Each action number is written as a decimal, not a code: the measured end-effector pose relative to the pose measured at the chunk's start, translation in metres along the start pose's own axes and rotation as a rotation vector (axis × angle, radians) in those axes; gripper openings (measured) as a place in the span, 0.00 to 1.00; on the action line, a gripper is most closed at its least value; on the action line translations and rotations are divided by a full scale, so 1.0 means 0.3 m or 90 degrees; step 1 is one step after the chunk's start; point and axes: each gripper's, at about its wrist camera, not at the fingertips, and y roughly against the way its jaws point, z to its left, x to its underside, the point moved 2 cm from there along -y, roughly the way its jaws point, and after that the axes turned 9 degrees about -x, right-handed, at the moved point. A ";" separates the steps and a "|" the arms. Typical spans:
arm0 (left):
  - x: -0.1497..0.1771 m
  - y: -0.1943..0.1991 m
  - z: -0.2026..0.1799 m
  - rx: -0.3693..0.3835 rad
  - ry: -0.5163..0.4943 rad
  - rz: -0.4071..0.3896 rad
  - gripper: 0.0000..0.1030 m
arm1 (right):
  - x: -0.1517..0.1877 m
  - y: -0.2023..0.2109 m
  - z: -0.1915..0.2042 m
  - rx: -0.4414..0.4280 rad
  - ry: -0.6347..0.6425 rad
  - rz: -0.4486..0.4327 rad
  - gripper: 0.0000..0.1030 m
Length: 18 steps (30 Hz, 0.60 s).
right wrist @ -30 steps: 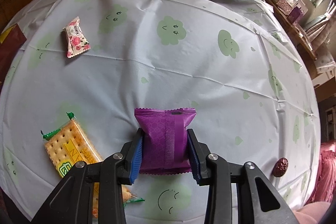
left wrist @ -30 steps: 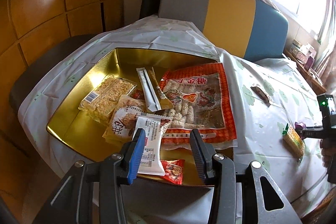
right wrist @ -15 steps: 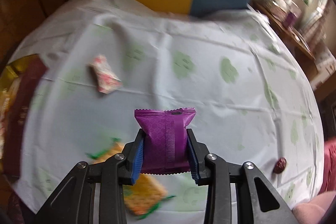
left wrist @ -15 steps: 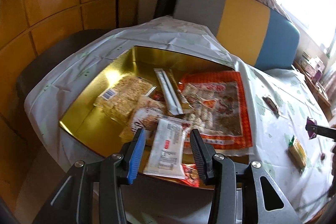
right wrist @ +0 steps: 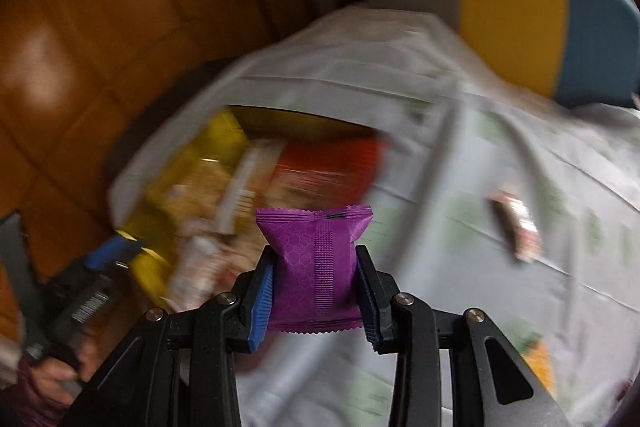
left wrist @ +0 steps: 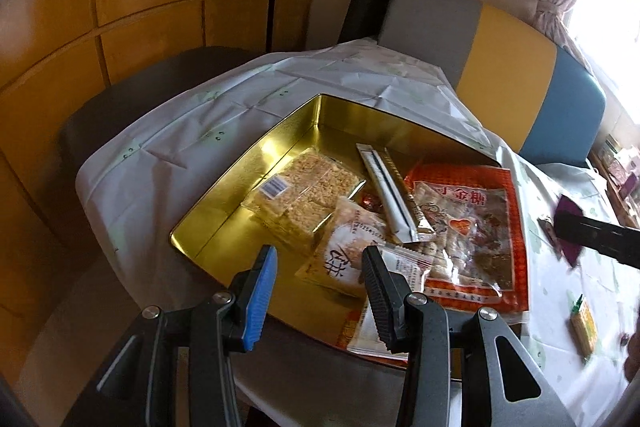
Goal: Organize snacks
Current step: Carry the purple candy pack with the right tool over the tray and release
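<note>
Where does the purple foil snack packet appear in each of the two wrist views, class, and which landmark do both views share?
Left wrist view: the purple foil snack packet is at the far right edge, mid-height, blurred, above the white tablecloth.
Right wrist view: it sits at lower centre, between the pads of the right claw, whose jaws are opening.
Shared landmark: the gold rectangular metal tin of snacks, centre in the left view, left of centre in the right.

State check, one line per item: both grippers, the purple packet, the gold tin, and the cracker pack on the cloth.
Left gripper: open, nothing between the pads.
Right gripper: closed on the purple packet, jaws easing open.
Gold tin: lidless, holding several snack packs.
Cracker pack: lying on the tablecloth, outside the tin.
</note>
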 end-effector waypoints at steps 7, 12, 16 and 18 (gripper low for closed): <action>0.007 -0.019 0.009 0.000 0.004 0.009 0.44 | 0.005 -0.165 0.083 -0.006 0.008 0.056 0.45; 0.016 -0.020 -0.008 0.001 -0.008 0.012 0.44 | 0.037 -0.138 0.067 0.007 0.008 0.053 0.45; 0.023 -0.016 -0.025 0.003 -0.022 0.011 0.44 | 0.069 -0.077 0.021 0.030 0.005 0.040 0.45; 0.026 -0.012 -0.033 0.006 -0.027 0.011 0.44 | 0.087 -0.044 -0.003 0.038 -0.004 0.032 0.45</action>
